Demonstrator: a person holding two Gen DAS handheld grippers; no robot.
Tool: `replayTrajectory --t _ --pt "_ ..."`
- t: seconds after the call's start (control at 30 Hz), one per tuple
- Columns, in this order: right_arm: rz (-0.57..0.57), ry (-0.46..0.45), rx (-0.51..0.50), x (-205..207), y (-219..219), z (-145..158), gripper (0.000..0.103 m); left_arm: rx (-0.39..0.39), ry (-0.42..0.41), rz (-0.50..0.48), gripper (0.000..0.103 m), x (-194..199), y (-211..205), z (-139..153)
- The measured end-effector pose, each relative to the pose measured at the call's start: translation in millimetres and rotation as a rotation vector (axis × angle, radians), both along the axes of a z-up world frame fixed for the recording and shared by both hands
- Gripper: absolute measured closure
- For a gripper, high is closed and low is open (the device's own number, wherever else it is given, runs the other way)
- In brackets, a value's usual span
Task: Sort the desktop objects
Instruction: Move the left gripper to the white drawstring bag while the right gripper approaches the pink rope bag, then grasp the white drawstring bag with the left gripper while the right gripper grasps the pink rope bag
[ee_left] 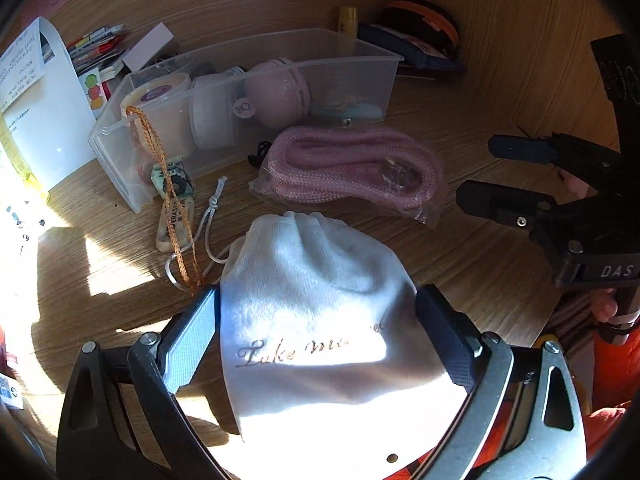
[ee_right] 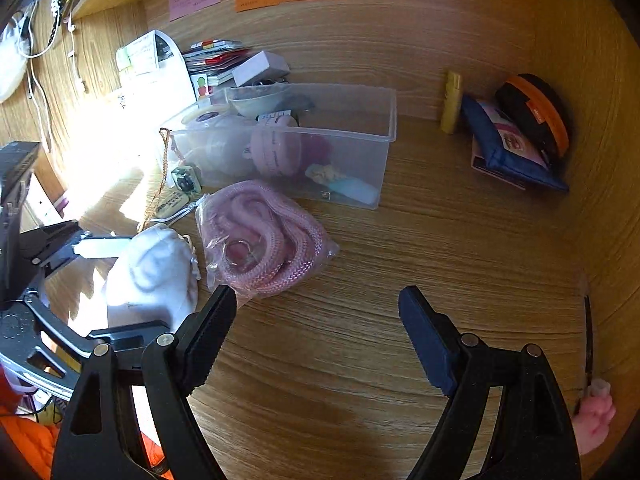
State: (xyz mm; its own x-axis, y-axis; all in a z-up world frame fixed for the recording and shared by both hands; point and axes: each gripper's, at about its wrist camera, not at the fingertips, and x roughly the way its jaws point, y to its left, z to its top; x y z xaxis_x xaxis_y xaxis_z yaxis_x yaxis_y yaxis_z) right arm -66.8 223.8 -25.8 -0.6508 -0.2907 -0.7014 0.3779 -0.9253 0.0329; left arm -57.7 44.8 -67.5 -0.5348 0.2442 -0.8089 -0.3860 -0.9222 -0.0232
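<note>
My left gripper [ee_left: 318, 300] is shut on a white drawstring pouch [ee_left: 320, 280] with gold script, its two pads pressed against the pouch's sides; the pouch also shows in the right wrist view [ee_right: 154, 276]. A pink rope in a clear bag [ee_left: 352, 168] lies just beyond it, also seen in the right wrist view [ee_right: 264, 240]. A clear plastic bin [ee_left: 360, 50] holding pink and white items stands behind it. My right gripper [ee_right: 318, 312] is open and empty over bare desk, right of the rope; it appears in the left wrist view [ee_left: 476, 170].
An orange braided cord [ee_left: 172, 200] with a keychain and an eraser [ee_left: 176, 220] lie left of the pouch. A white card stand [ee_left: 44, 100] and booklets are at the far left. A blue pouch [ee_right: 516, 148], a black-orange case [ee_right: 536, 116] and a yellow tube [ee_right: 452, 100] sit at the back right.
</note>
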Motion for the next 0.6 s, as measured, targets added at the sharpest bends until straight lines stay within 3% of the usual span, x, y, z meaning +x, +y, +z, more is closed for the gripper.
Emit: replayTrajectory --t 0.1,0.4,0.6 --pt "-0.008 0.015 -0.002 2 1 2 0.022 0.017 -0.052 -0.008 0.002 -9 1 -5" --pt "0.007 0.016 -0.012 1 -1 5 0.022 -0.024 -0.021 -0.111 0.0 -6 5 -6" --pt "0.091 0.018 -0.009 -2 -19 10 0.014 0.006 0.025 -0.098 0.021 3 -16 -1"
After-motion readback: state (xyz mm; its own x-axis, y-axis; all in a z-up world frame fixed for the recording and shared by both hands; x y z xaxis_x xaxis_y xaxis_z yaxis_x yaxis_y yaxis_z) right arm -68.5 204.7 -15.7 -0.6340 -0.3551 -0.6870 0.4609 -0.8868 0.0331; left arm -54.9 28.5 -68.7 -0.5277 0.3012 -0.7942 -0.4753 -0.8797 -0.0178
